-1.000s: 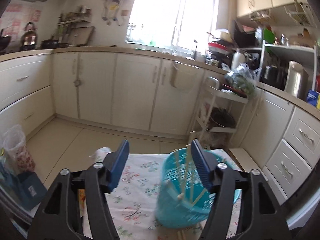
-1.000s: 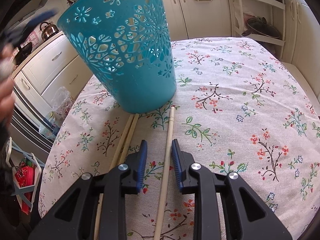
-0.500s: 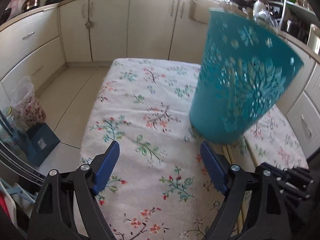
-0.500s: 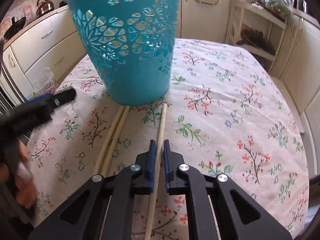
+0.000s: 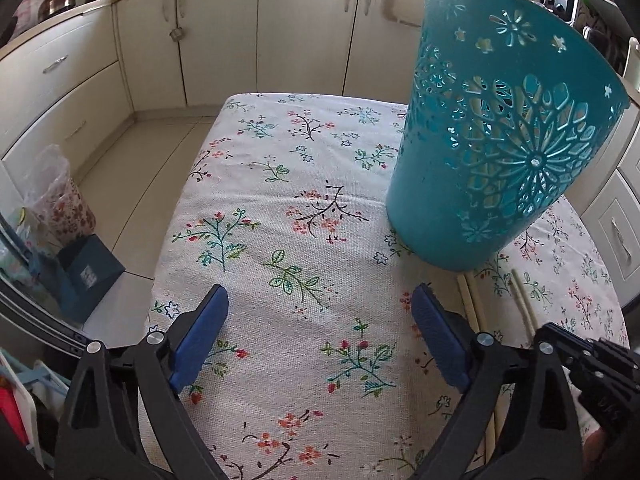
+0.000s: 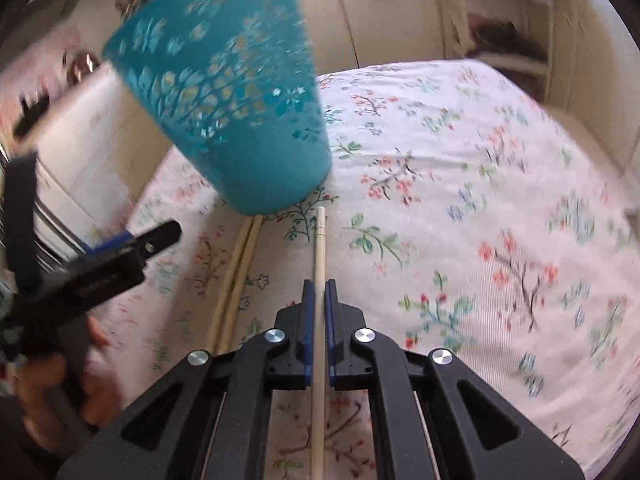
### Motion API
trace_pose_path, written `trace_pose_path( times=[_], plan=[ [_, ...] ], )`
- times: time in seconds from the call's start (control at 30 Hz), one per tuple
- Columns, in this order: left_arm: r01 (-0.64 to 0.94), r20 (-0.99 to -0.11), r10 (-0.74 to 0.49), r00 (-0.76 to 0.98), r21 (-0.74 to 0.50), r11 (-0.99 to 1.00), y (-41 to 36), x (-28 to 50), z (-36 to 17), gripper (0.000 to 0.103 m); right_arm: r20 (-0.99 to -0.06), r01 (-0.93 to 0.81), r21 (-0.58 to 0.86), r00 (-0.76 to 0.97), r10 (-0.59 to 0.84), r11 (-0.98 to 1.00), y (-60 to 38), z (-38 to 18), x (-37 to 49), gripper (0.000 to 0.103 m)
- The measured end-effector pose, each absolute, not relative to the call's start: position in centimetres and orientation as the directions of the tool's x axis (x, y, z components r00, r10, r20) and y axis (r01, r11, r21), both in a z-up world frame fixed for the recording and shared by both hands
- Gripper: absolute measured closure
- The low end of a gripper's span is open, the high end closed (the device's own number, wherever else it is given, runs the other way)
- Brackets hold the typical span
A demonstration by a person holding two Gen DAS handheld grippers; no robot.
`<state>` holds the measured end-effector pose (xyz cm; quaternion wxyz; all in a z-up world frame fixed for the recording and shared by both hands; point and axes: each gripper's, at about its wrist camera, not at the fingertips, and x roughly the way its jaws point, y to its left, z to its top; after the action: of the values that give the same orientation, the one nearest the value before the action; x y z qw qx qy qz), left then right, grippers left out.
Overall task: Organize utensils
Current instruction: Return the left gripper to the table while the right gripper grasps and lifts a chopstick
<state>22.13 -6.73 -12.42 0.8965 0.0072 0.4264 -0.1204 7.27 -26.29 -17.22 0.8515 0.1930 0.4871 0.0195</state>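
Note:
A teal cut-out basket stands on the floral tablecloth with several chopsticks inside; it also shows in the right wrist view. My right gripper is shut on a single wooden chopstick that points toward the basket's base. Two more chopsticks lie side by side on the cloth to its left, and show in the left wrist view. My left gripper is open and empty, low over the cloth, left of the basket.
The table is small; its left edge drops to a tiled floor with a bag and a box. Cream kitchen cabinets line the far wall. A shelf rack stands behind the table on the right.
My right gripper closed on the single chopstick and lifted it off the cloth. My left gripper swung down from the basket's rim to low over the cloth, still open.

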Motion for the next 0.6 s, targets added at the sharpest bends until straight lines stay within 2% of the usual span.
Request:
trace_pose_path(
  times=[0.13,0.3,0.6],
  plan=[
    [0.226,-0.769,-0.204,0.606,-0.079,0.971,-6.9,22.1,-12.4,0.013,-0.729,0.156,0.515,0.597,0.335,0.843,-27.7,-16.0,6.0,0.097],
    [0.228,-0.772,-0.202,0.603,-0.076,0.971,-7.0,22.1,-12.4,0.013,-0.61,0.099,0.631,0.675,0.414,0.769,-27.9,-13.6,5.3,0.097],
    [0.231,-0.777,-0.192,0.6,-0.061,0.971,-7.2,22.2,-12.5,0.013,-0.423,-0.025,0.7,0.791,0.443,0.713,-28.0,-7.4,6.8,0.097]
  ],
)
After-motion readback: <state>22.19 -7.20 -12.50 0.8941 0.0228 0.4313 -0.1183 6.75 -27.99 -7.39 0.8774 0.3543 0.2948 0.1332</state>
